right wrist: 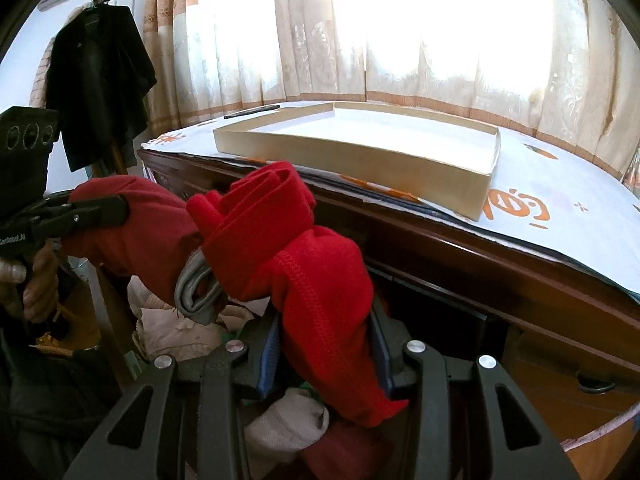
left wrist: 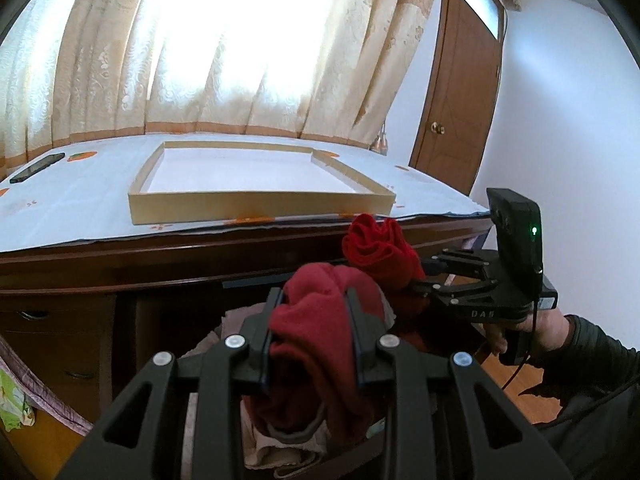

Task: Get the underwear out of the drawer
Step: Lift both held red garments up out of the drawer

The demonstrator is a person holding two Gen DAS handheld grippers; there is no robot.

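left gripper (left wrist: 312,320) nearest the lens, jaws closed on a dark red bundle of underwear (left wrist: 320,344). grey waistband hung below the bundle. beneath it, the open drawer (right wrist: 448,312) with pale and pink clothes (right wrist: 180,328) heaped inside; a white sock (right wrist: 284,420) lay near. right gripper (right wrist: 326,344) also gripping: jaws clamped on a brighter red piece of underwear (right wrist: 304,264), its folded end sticking up past the fingertips. both red pieces held above the drawer, side by side and touching, just below the front edge of the bench (left wrist: 160,248). bench top covered with a white cloth with orange prints (right wrist: 560,216). shallow cardboard tray (left wrist: 256,204) on the cloth, near the front edge. dark phone (left wrist: 38,168) at far left of the bench. lace curtains (left wrist: 240,60) behind, brightly backlit. brown door (left wrist: 456,92) at right. dark coat (right wrist: 100,84) hung on a stand at left. person's hand (left wrist: 548,328) and dark sleeve on the right gripper's handle.
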